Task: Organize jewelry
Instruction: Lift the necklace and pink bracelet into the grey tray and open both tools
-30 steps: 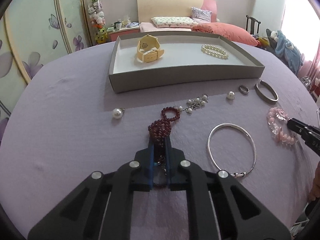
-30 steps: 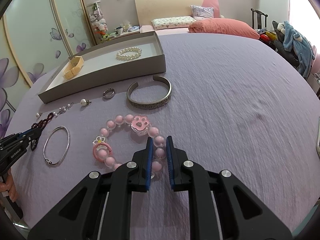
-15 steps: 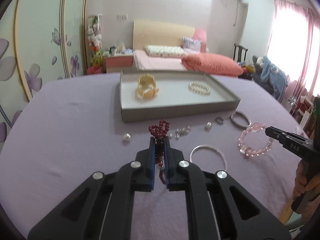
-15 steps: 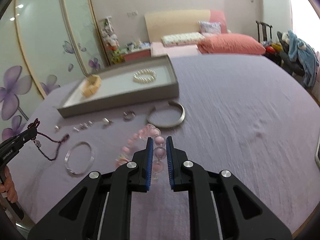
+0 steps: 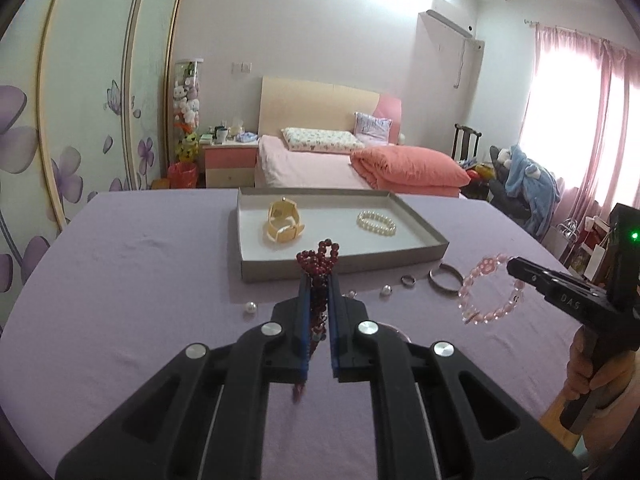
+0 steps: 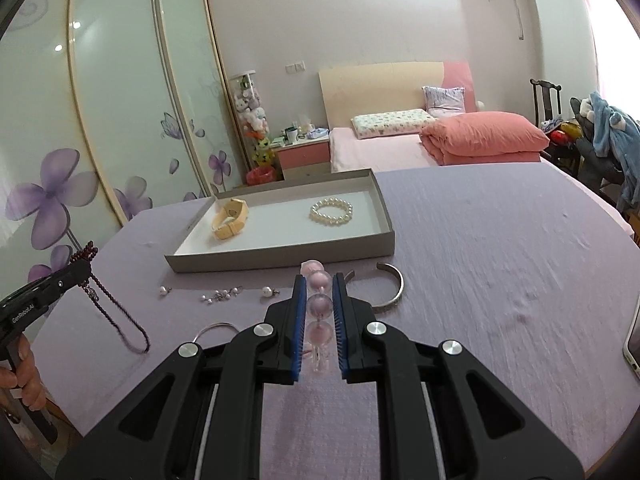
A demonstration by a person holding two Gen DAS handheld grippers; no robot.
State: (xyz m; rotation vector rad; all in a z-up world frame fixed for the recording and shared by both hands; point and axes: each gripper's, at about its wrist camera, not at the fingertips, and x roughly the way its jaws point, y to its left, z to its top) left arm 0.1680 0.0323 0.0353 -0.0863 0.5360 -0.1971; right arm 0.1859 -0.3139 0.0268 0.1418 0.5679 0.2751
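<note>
We hold one gripper in each hand above the table with the purple cloth [image 5: 120,280]. The left gripper [image 5: 318,280] has its fingers clamped on the dark red bead necklace [image 5: 320,258]: a loop of beads stands up past the fingertips, and the rest hangs down below them, as the right wrist view shows. The right gripper [image 6: 319,284] is clamped on the pink bead bracelet [image 6: 319,304]; several beads sit in a row between its blue pads [image 6: 299,320], and in the left wrist view the bracelet hangs as a ring from the tips, off the cloth.

Ahead of both pairs of fingers lies the grey tray [image 6: 280,258]. Inside it we see a cream watch [image 6: 230,218] and a pearl bracelet [image 6: 331,212], well apart. Between the fingers and the tray, on the cloth, lie a silver cuff [image 6: 390,292], small pearl earrings [image 6: 222,295] and a ring [image 5: 408,280]. A thin silver bangle [image 6: 210,330] lies close under the right gripper, partly hidden.
</note>
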